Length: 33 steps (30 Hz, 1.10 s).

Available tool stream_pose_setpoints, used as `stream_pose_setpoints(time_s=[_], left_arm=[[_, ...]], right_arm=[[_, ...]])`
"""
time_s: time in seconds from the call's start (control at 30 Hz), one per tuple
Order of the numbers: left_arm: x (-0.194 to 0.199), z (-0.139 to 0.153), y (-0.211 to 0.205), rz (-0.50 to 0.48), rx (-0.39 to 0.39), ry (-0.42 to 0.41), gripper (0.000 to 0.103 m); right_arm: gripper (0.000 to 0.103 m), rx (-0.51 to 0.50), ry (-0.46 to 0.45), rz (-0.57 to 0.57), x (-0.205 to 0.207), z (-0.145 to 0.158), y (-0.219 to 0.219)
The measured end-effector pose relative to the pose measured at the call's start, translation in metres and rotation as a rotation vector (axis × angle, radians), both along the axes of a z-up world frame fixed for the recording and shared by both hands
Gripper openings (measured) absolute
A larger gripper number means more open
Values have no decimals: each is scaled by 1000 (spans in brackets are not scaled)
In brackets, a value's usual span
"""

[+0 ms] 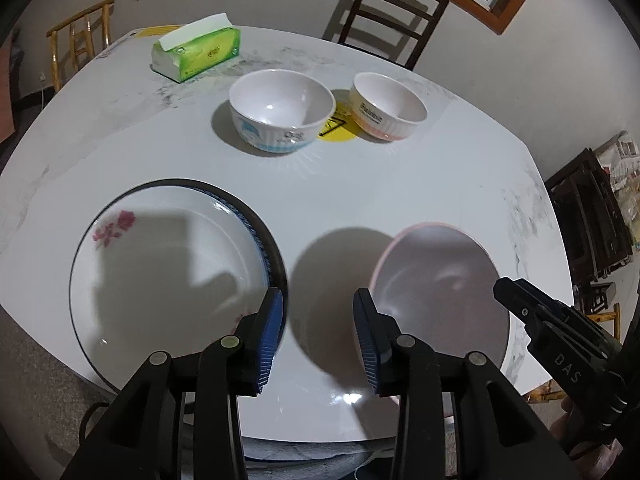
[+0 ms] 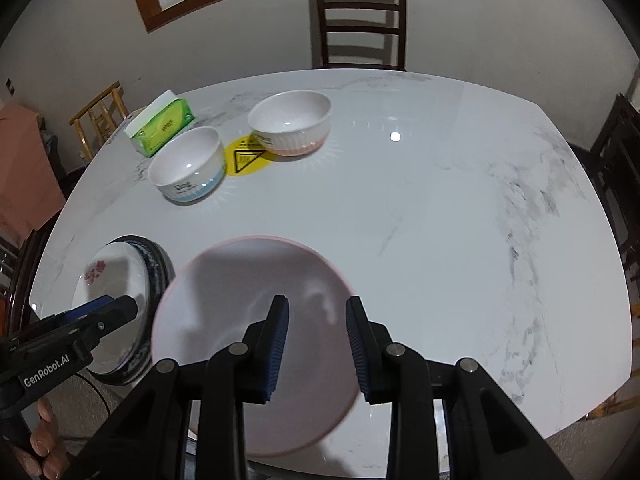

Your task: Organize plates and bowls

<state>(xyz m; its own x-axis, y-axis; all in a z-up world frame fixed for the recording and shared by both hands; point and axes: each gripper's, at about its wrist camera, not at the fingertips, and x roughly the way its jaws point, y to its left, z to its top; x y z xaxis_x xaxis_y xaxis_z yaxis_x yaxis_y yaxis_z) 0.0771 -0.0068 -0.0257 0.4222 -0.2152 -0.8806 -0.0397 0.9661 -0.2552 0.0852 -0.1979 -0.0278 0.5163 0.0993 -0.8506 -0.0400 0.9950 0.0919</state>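
A white plate with a red flower (image 1: 160,280) lies on top of a dark-rimmed plate stack (image 1: 262,236) at the near left of the table. My left gripper (image 1: 319,340) hangs open just right of the stack, with only table top between its blue pads. A pink-rimmed dish (image 2: 224,300), blurred, sits under my right gripper (image 2: 318,344), which is open with its pads above the dish's middle and not touching it. Further back stand a blue-patterned bowl (image 1: 280,112) and a pink-based bowl (image 1: 386,106). The right wrist view shows the left gripper (image 2: 120,306) over the plate stack (image 2: 116,276).
A green tissue pack (image 1: 196,52) lies at the far left of the marble table (image 1: 400,184), and a yellow round sticker (image 1: 336,128) lies between the two bowls. A dark chair (image 2: 360,24) stands behind the table and a bamboo chair (image 1: 80,40) to the left.
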Motion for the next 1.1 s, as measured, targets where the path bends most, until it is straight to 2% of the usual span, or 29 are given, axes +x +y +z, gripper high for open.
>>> stream_pose_setpoints(time_s=[0.37,0.57,0.97,1.1], left_arm=[[14,10,43,71,24,-37,35],[33,8,71,128,29,-31,35],[101,7,98,150,-8,-11,35],[129,2,101,152,-37,-1,35]], right_arm=[[30,18,2,120,19,5,45],[30,54,16,172,43,12,67],[30,124,85,146,117,0,94],[30,108,90,120,145,-5,103]])
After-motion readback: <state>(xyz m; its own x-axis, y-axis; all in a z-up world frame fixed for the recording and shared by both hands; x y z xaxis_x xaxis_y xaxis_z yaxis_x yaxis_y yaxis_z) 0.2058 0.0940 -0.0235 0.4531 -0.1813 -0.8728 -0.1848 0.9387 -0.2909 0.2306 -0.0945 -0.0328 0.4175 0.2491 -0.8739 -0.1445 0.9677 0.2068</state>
